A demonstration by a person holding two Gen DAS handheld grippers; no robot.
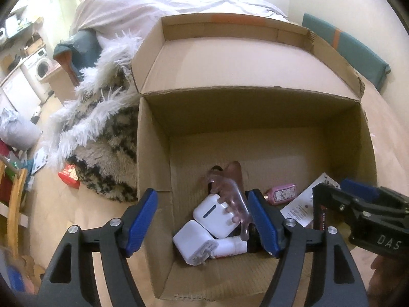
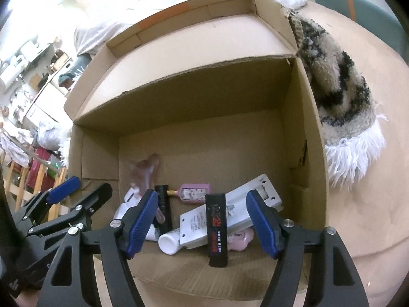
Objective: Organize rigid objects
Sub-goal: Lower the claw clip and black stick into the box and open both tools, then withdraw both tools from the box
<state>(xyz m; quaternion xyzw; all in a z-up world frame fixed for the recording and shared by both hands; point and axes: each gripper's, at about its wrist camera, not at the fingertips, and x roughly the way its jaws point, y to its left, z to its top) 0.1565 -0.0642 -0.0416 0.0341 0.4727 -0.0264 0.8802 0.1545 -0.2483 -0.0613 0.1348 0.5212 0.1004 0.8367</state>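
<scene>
Setting: a cluttered room with a tan floor, a shaggy black-and-cream rug at the left of the left wrist view, and a washing machine far off behind it. An open cardboard box stands on the floor, its flaps up.

Left fingers: my blue pads stand wide apart above the near left part of the box. Nothing is gripped. A translucent pink comb-shaped piece appears blurred between them, clear of both pads, above a white earbud case and a white plug adapter.

Right fingers: also wide apart, over the near right part of the box, gripping nothing. A black stick-shaped device with red markings stands upright between the pads, touching neither. Whether it rests on the box floor I cannot tell.

Box contents, near wall: a white remote-shaped unit lying tilted, a white bottle on its side, a black cylinder, a pink bottle with a gold neck, and a pale pink item under the white unit.
</scene>
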